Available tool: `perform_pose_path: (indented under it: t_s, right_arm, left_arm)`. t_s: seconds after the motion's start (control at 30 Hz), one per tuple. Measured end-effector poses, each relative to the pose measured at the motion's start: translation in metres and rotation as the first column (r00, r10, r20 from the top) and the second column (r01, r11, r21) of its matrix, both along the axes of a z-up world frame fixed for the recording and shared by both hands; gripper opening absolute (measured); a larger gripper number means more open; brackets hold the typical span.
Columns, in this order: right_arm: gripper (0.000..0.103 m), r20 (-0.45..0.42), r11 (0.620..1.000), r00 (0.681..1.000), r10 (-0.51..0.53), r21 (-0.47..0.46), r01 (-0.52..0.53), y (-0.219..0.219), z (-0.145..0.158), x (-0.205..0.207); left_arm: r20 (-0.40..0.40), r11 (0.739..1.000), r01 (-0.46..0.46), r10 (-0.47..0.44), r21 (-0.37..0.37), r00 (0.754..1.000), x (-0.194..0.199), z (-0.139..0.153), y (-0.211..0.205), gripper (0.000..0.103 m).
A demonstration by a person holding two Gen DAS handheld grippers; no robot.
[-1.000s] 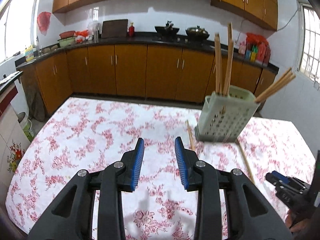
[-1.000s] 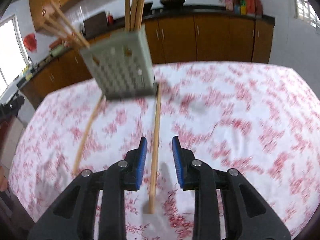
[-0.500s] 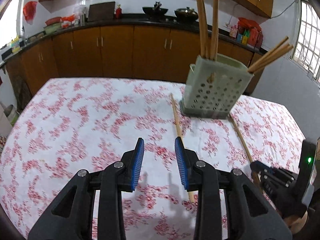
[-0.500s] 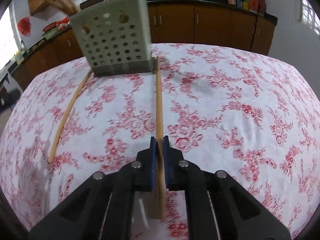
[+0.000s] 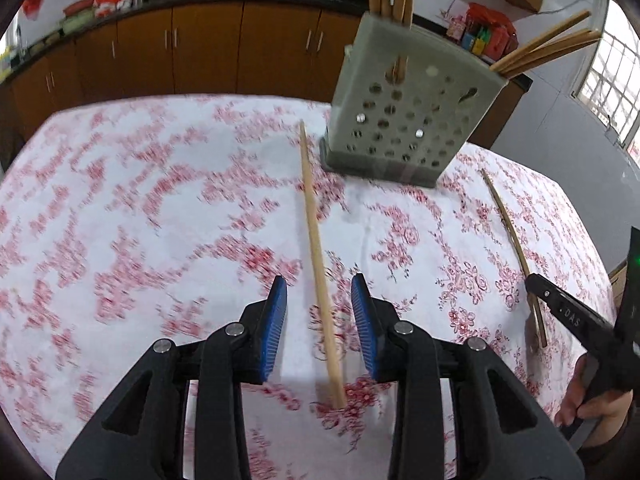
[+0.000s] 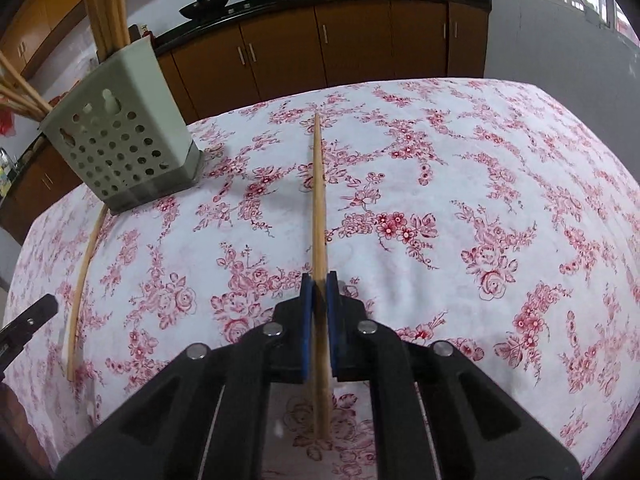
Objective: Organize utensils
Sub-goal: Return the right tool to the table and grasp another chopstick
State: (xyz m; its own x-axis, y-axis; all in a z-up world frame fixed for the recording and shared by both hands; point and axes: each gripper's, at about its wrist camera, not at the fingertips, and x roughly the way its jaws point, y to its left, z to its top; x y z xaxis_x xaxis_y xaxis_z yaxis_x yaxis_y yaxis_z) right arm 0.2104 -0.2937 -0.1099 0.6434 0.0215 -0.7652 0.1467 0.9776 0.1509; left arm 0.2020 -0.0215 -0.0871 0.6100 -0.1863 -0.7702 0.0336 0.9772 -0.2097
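In the left wrist view, the left gripper (image 5: 319,312) at lower centre has its fingers spread around a chopstick (image 5: 318,256) lying on the flowered tablecloth (image 5: 120,208), not touching it. The perforated holder (image 5: 404,120) stands at upper right. In the right wrist view, the right gripper (image 6: 319,292) pinches another chopstick (image 6: 319,200) at centre.

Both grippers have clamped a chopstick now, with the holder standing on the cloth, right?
Not both. The right gripper is shut on its chopstick, as the right wrist view shows. In the left wrist view the left gripper has open jaws straddling the other chopstick without pressing it. The holder does stand on the cloth.
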Motion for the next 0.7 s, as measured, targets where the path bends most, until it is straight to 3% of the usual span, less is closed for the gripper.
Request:
perform_pose_path:
  t_s: [0.2,0.37,0.57,0.7]
  right_arm:
    - [0.008,0.003,1.000,1.000,0.011,-0.008,-0.011,0.002,-0.003,-0.002]
    - [0.008,0.006,0.999,1.000,0.030,-0.015,-0.030,0.006,-0.002,-0.003]
    - [0.008,0.010,0.995,0.995,0.097,-0.020,-0.097,0.023,-0.002,0.000]
    - [0.008,0.016,0.992,0.993,0.118,-0.048,-0.117,0.032,-0.002,0.003]
  left_arm:
    - [-0.014,0.998,-0.014,0.015,0.059,1.000,0.006,-0.013,-0.014,0.033]
    - [0.003,0.994,-0.047,0.047,0.101,0.999,0.007,-0.014,-0.010,0.008]
    - [0.003,0.985,-0.116,0.117,0.128,0.993,0.006,-0.014,0.024,0.008]
    - [0.003,0.988,-0.099,0.099,0.122,0.995,0.001,-0.014,0.038,0.008]
